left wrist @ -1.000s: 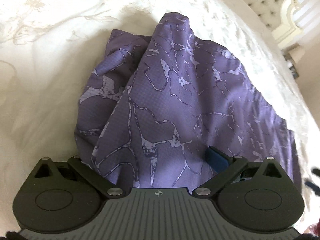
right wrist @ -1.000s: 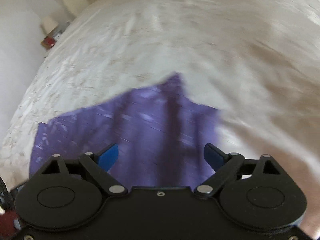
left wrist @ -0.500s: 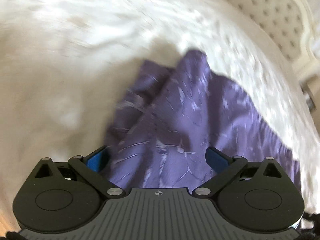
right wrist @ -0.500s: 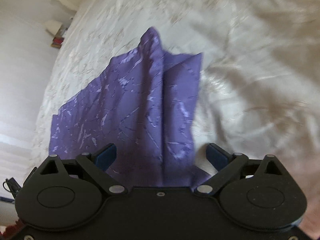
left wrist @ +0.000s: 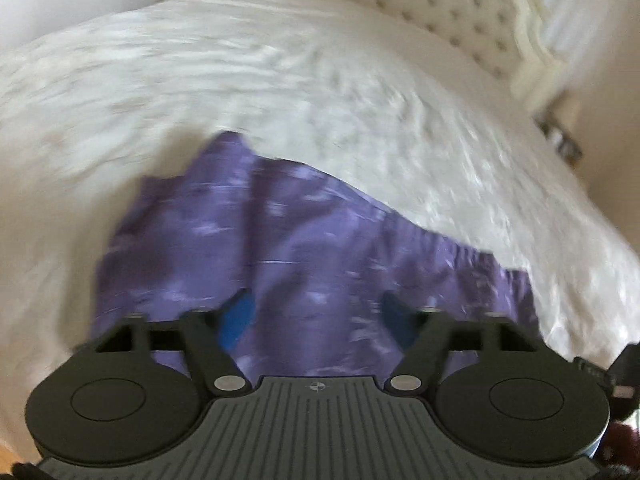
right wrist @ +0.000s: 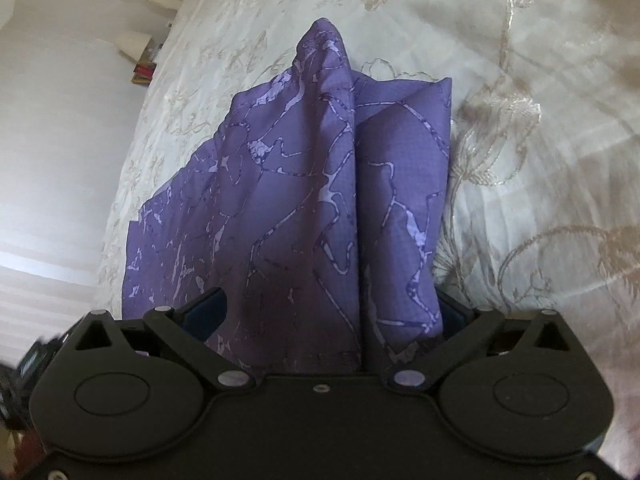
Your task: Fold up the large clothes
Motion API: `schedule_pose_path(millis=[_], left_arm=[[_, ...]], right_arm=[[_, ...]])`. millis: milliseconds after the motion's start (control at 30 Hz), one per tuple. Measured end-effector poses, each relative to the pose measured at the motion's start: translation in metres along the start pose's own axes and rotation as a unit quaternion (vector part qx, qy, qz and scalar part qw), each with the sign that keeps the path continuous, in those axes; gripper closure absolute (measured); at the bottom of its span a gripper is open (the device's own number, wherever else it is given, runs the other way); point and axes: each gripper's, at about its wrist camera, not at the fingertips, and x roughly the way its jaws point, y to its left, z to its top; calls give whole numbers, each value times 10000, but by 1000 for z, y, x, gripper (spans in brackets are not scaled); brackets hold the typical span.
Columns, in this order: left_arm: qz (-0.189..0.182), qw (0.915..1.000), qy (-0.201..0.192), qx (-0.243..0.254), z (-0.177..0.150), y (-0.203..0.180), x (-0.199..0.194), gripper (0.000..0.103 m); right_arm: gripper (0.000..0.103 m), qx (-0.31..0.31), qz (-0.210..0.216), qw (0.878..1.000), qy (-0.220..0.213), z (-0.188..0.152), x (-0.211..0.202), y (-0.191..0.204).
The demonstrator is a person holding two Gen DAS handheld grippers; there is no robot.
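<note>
A purple garment with a pale cracked pattern [left wrist: 304, 248] lies bunched on the white bedspread [left wrist: 280, 92]. In the right wrist view the garment [right wrist: 312, 192] rises in a peaked fold right in front of the gripper. My left gripper [left wrist: 318, 314] is open above the near edge of the cloth, blue pads apart, nothing between them. My right gripper [right wrist: 332, 312] is open too, with the near folds of the cloth lying between its spread fingers and partly hiding the right pad. The left wrist view is motion-blurred.
A tufted cream headboard [left wrist: 460, 12] stands at the far right of the bed. A small bedside stand with items [right wrist: 144, 68] sits at the bed's far left side. The embroidered bedspread [right wrist: 540, 140] surrounds the garment on all sides.
The left gripper has drawn back and swung, so the garment sits lower and more of the bed and headboard shows. The right gripper has closed in on the garment, which now fills its view.
</note>
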Motion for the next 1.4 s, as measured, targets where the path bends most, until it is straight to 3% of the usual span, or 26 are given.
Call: schedule_pose_path(millis=[67, 133, 200, 267, 400, 567, 733, 967, 1133, 1300, 1400], left_arm=[[-146, 9995, 185, 200, 7, -20, 21, 51], [-229, 9983, 343, 406, 10, -38, 38, 72], [-211, 9971, 415, 605, 12, -53, 51, 84], [-159, 9963, 420, 733, 13, -64, 63, 86], [-151, 9927, 699, 969, 8, -77, 85, 87], [138, 9862, 1165, 1171, -8, -76, 115, 87], [352, 9799, 1214, 1544, -10, -84, 125, 86], [219, 9862, 1126, 1191, -8, -73, 123, 86], [64, 9896, 1156, 857, 20, -76, 141, 86], [96, 9847, 1328, 1123, 35, -84, 160, 87], [-3, 9865, 1239, 1067, 37, -82, 154, 87]], right_arm=[[0, -18, -13, 10000, 31, 0, 1, 1], [0, -45, -31, 10000, 62, 1, 1, 2], [0, -88, -29, 9999, 78, 0, 1, 3], [0, -95, 0, 9999, 67, -1, 2, 3], [0, -87, 89, 9999, 67, -1, 2, -1], [0, -60, 171, 9998, 116, 3, 0, -7], [0, -40, 248, 9996, 140, 5, -3, -13], [0, -15, 358, 9993, 146, 6, -9, -19], [0, -72, 367, 9992, 150, 5, -10, -19], [0, -63, 317, 9994, 120, 2, -11, -17], [0, -46, 297, 9995, 123, 0, -10, -14]])
